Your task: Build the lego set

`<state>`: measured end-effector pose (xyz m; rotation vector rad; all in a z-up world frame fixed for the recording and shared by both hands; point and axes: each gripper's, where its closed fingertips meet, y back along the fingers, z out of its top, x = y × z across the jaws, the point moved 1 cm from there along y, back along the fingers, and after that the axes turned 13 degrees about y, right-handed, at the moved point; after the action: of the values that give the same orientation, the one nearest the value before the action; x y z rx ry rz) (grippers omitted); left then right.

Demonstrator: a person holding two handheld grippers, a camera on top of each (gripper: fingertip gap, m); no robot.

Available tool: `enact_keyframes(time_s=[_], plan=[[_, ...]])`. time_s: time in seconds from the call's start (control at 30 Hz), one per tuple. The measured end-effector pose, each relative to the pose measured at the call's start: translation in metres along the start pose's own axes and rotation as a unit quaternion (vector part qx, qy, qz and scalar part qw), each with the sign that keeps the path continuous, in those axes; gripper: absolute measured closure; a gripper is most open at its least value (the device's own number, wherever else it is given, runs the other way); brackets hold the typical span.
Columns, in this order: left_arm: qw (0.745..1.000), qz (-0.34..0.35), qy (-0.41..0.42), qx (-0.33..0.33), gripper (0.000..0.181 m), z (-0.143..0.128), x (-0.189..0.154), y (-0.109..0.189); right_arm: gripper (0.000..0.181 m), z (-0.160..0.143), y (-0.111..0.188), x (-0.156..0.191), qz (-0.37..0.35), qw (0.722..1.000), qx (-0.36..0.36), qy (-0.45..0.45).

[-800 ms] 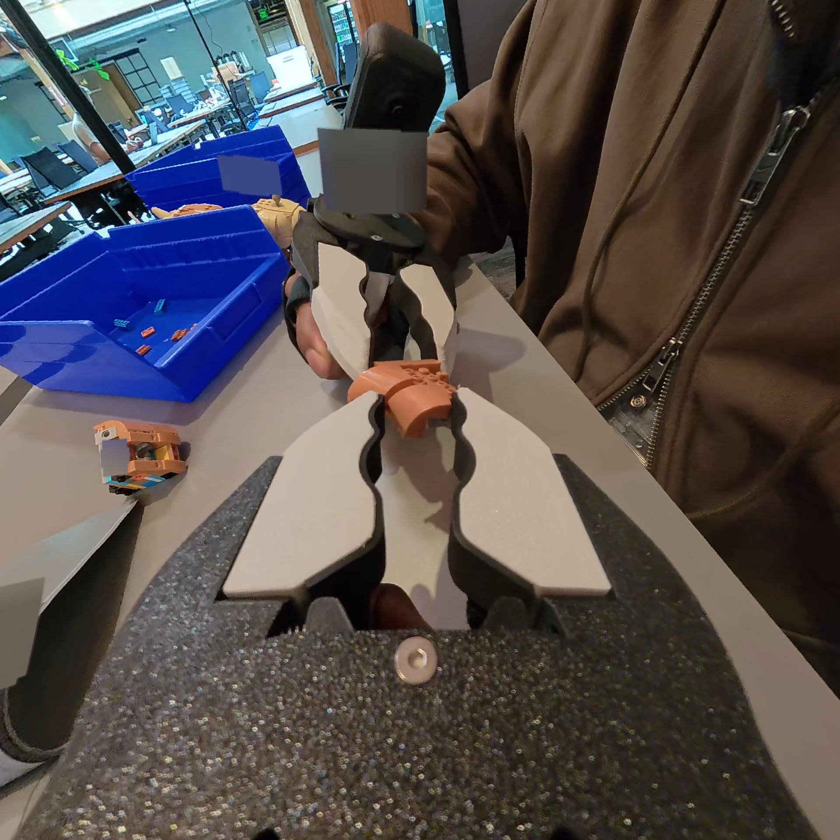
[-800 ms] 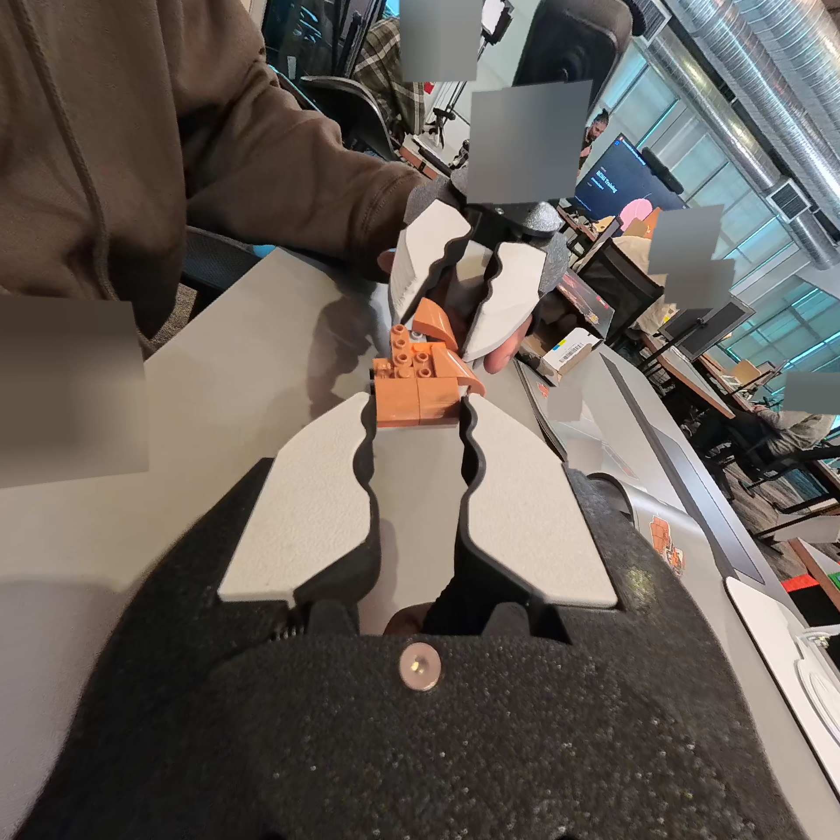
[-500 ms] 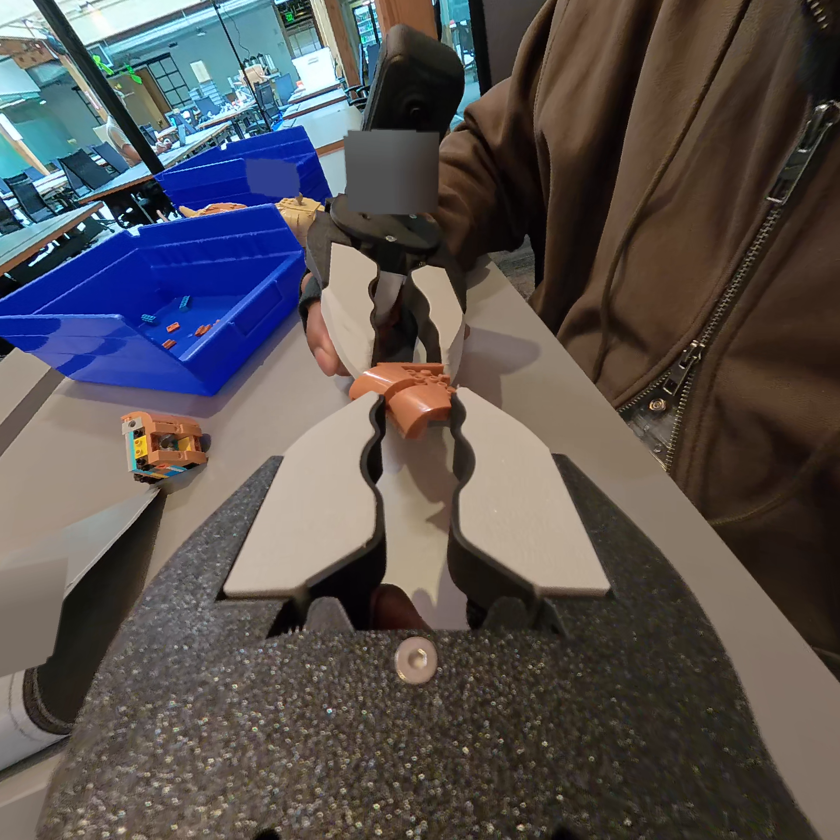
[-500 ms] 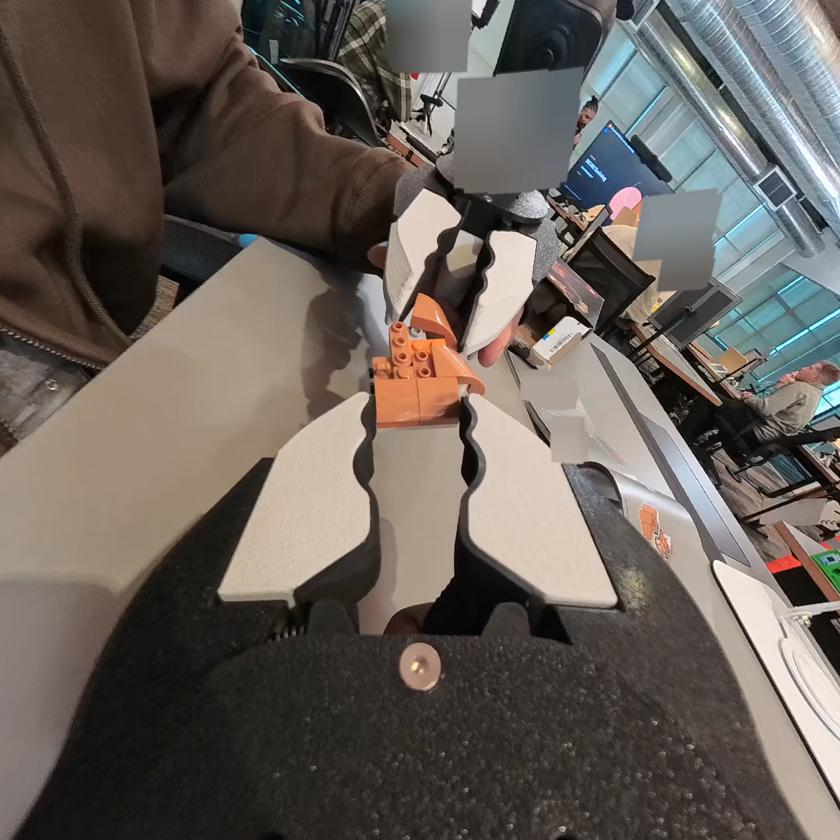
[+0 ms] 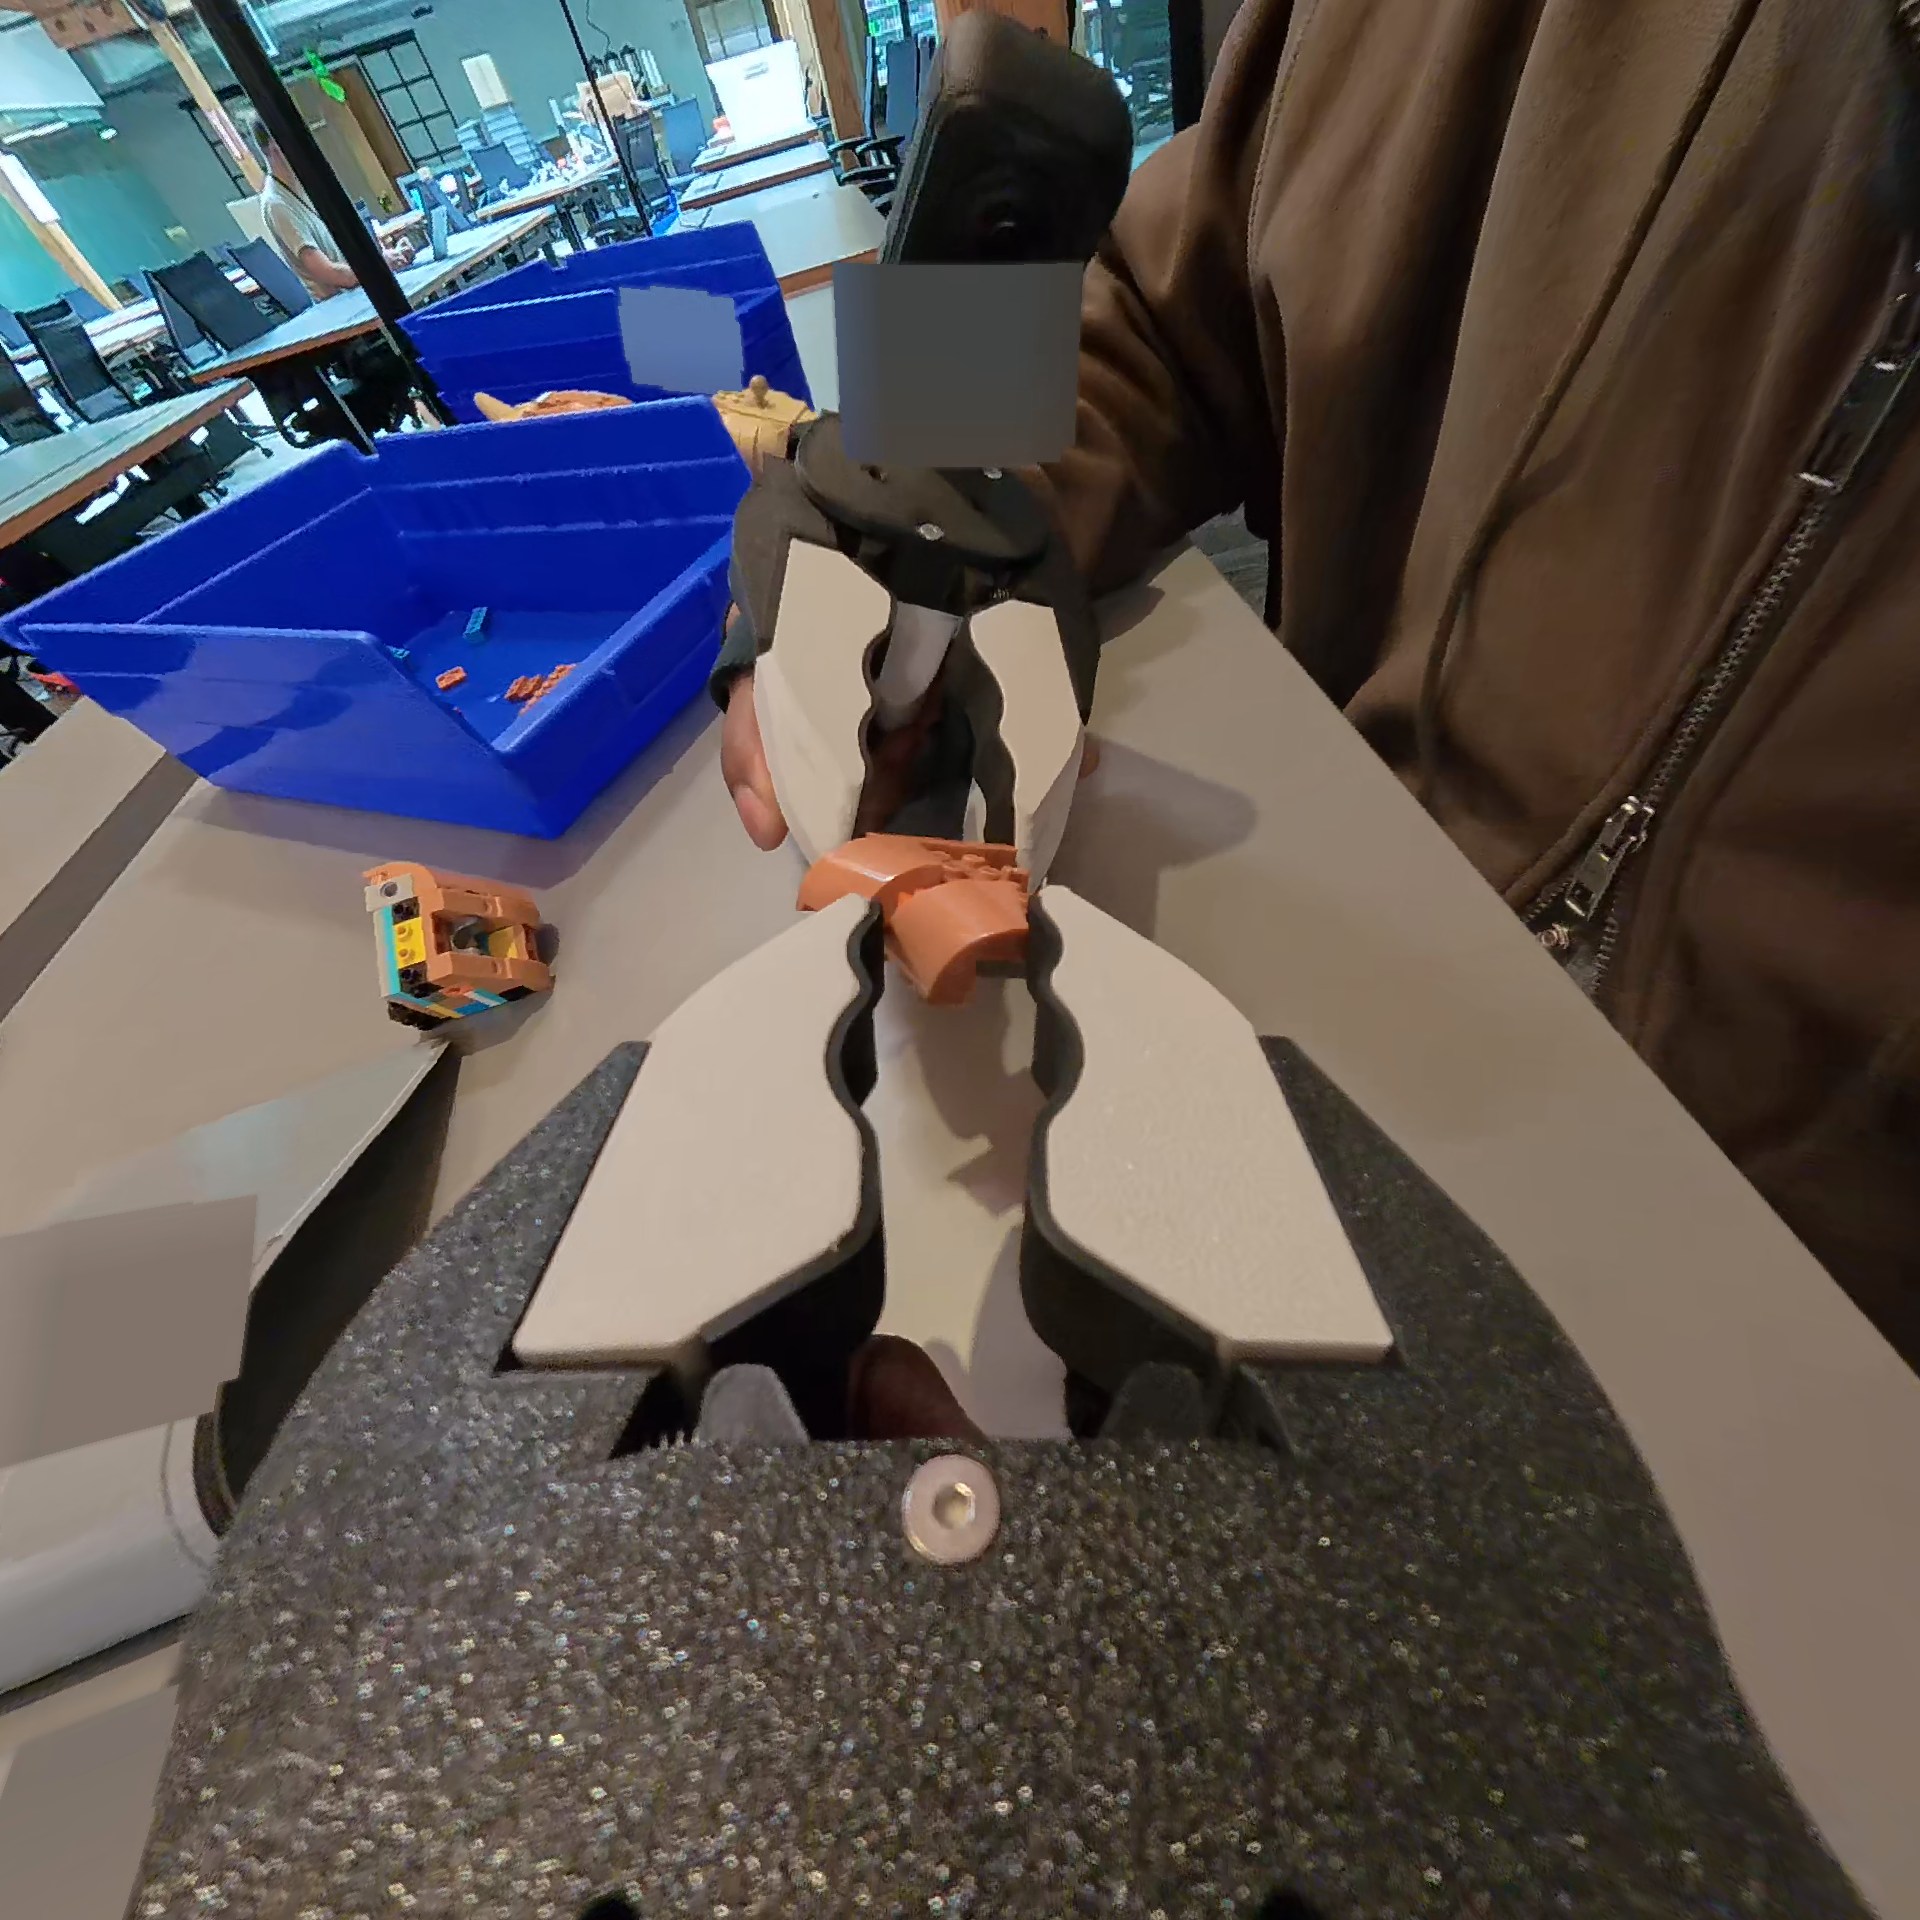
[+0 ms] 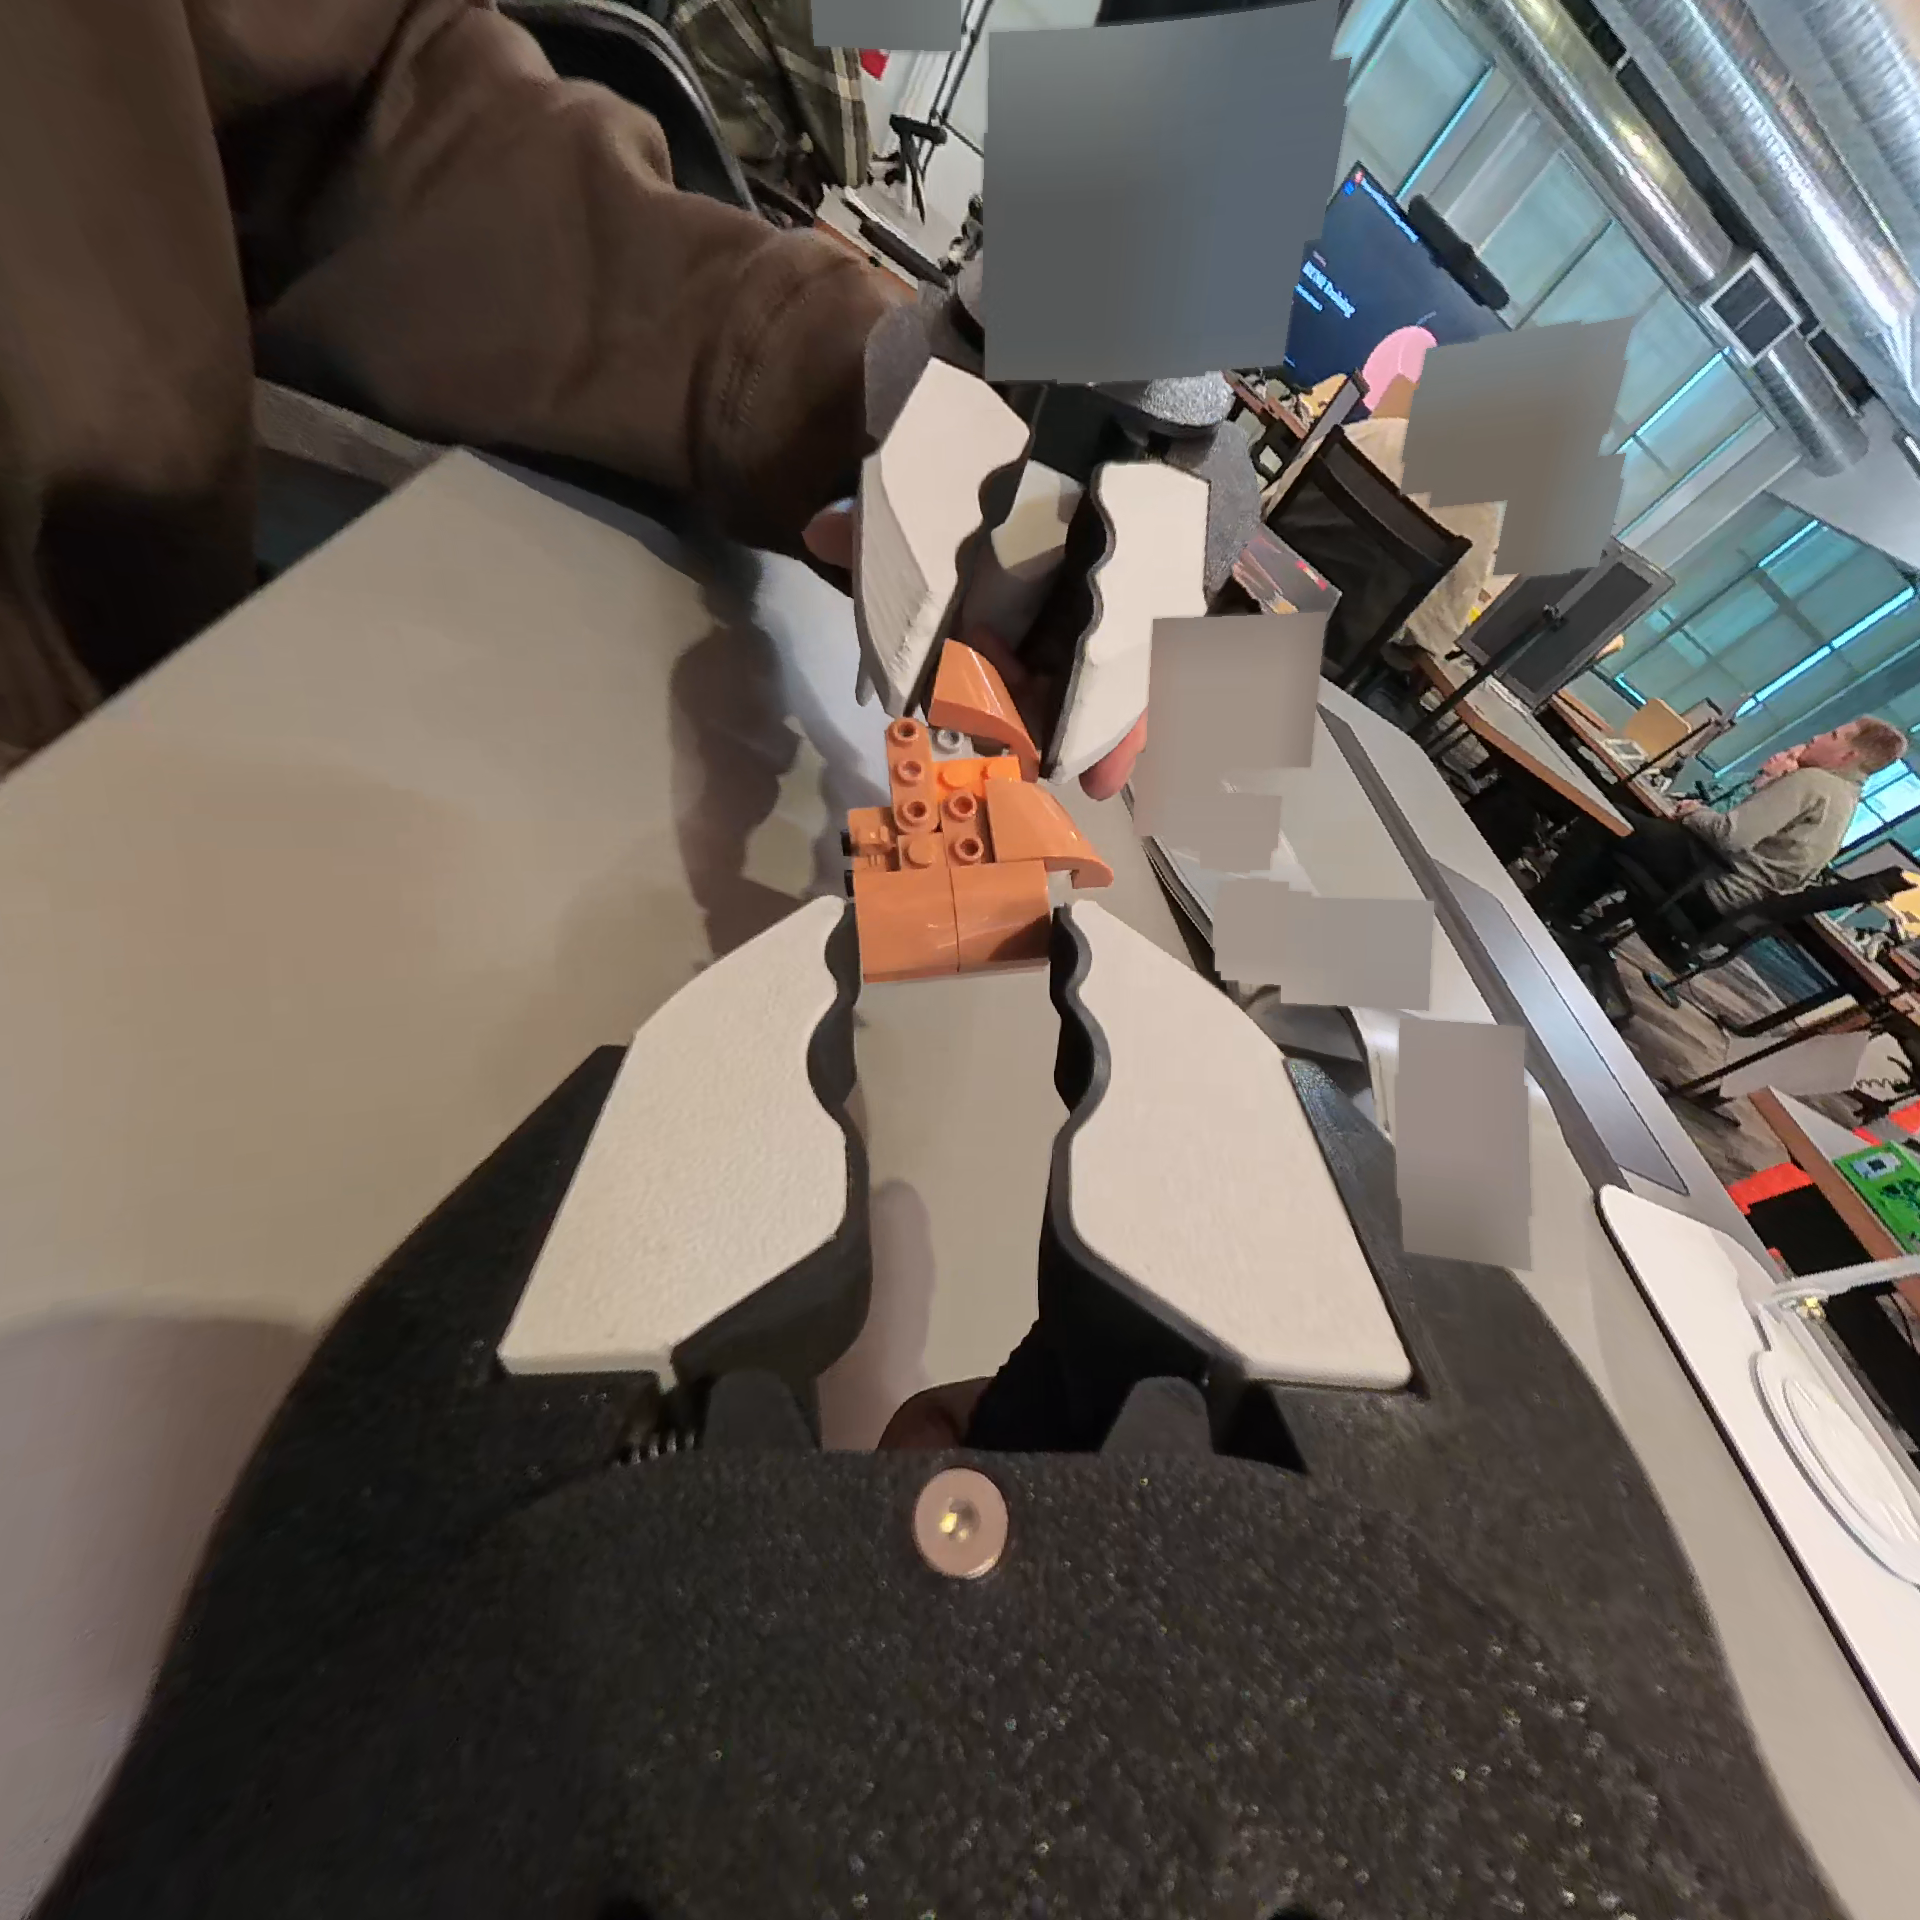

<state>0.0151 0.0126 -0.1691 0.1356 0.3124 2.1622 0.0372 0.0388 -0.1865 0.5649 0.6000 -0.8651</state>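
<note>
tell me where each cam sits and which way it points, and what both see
Left wrist view: on the left gripper, facing the right gripper, the blue bin and the person's brown jacket.
Right wrist view: on the right gripper, facing the left gripper and a brown sleeve.
Shared: the orange lego assembly between both grippers, over the grey table.

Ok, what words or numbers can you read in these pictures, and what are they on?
Dark screen, far back on the right: it has white writing, which I don't copy out.
Green lit sign up near the ceiling: too small to read.
Orange lego build and curved orange piece: no writing shows.
Blue bin: no writing shows.
</note>
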Motion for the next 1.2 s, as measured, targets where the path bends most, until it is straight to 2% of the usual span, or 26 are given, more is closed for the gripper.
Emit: enact_keyframes(time_s=[0.2,0.4,0.7,0.87,1.2], plan=[[1.0,0.003,0.012,0.003,0.157,-0.005,0.018,-0.002,0.146,-0.016,0.001,-0.01,-0.008,1.0,0.017,-0.003],[0.999,0.014,0.032,-0.023,0.158,-0.008,0.032,-0.004,0.146,-0.027,0.001,-0.017,-0.014,0.999,0.028,-0.017],[0.998,0.012,0.047,-0.036,0.16,-0.003,0.031,-0.003,0.146,-0.025,0.0,-0.018,-0.023,0.999,0.03,-0.026],[0.998,0.007,0.065,-0.022,0.16,-0.004,0.028,-0.005,0.146,-0.025,0.0,-0.016,-0.026,0.999,0.04,-0.016],[0.995,0.034,0.084,-0.043,0.16,0.002,0.035,0.0,0.146,-0.026,0.002,-0.018,-0.028,0.997,0.052,-0.055]])
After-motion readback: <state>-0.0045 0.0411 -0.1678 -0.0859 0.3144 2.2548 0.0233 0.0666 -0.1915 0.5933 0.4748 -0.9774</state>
